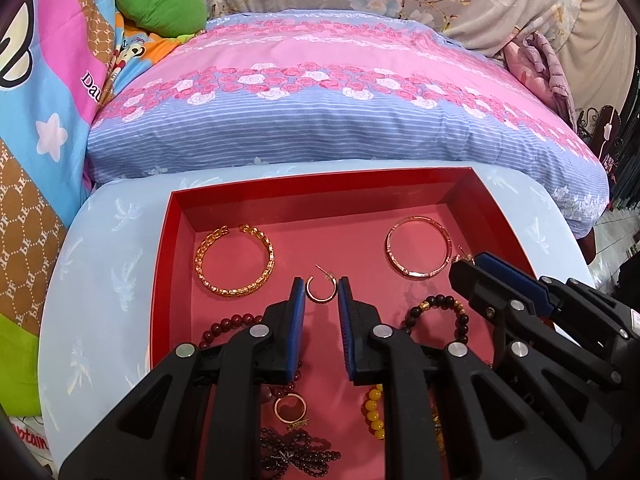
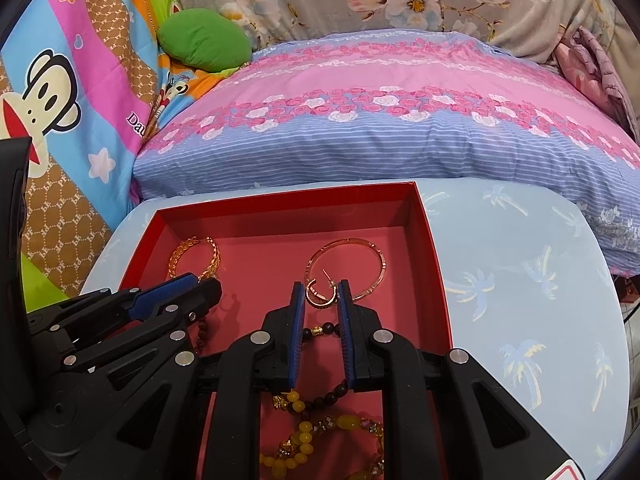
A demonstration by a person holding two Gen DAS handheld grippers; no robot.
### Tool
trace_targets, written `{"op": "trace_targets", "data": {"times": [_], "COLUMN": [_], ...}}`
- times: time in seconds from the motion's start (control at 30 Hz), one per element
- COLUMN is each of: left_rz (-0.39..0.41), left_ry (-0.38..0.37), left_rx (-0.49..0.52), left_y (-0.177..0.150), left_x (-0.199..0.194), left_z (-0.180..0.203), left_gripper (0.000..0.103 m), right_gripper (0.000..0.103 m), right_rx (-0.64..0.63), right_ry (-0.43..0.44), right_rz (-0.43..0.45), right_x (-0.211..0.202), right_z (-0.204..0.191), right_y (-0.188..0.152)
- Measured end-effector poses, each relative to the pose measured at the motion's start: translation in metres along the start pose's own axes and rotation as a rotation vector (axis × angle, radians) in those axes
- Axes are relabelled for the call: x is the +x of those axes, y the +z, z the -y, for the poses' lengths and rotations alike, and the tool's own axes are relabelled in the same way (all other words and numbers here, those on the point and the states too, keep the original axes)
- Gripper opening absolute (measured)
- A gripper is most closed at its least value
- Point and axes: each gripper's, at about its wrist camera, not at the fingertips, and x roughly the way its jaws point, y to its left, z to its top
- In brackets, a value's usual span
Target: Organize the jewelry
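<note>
Working inside red box [image 1: 176,240] on pale-blue table [image 1: 100,272]. Pinching hoop earring [image 1: 320,295] w/ left gripper [image 1: 321,290]: jaws nearly closed, pads against the ring's sides, post pointing away. Same on other side: clamping twin hoop [image 2: 320,295] w/ right gripper [image 2: 321,291], narrow gap, ring filling it pad to pad. Gripping across the ring prob. because thin wire offers no other purchase & flat pads stop it twisting. Holding both low over box floor, approx. mid-box, side by side. Looks like matching the pair before setting down together. Can't tell if either hoop touches the floor.

Keeping clear of gold chain bangle [image 1: 234,262] back-left & rose-gold bangle [image 1: 418,248] back-right, each laid flat w/ own space, seemingly sorted already. Leaving dark bead bracelet [image 1: 436,316] & yellow beads [image 2: 304,432] heaped at near end, not yet sorted.

Next, prob.: lowering pair into free patch btwn bangles, minding slip, since light hoops could pop out of pads.
</note>
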Motion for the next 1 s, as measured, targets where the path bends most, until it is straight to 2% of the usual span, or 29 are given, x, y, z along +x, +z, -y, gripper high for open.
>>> {"op": "trace_targets", "data": {"times": [0.67, 1.0], "left_rz": [-0.027, -0.039], "left_ry": [0.016, -0.001], "left_rx": [-0.004, 0.015], "left_y": [-0.004, -0.035], "left_x": [0.002, -0.018], "left_z": [-0.001, 0.004], "left_gripper": [0.019, 0.019], "right_gripper": [0.017, 0.017], "right_rx": [0.009, 0.029], "right_ry": [-0.001, 0.022], "right_rz": [-0.02, -0.037], "right_x": [0.0, -0.02], "right_z": [0.001, -0.002], "right_y": [-0.006, -0.035]}}
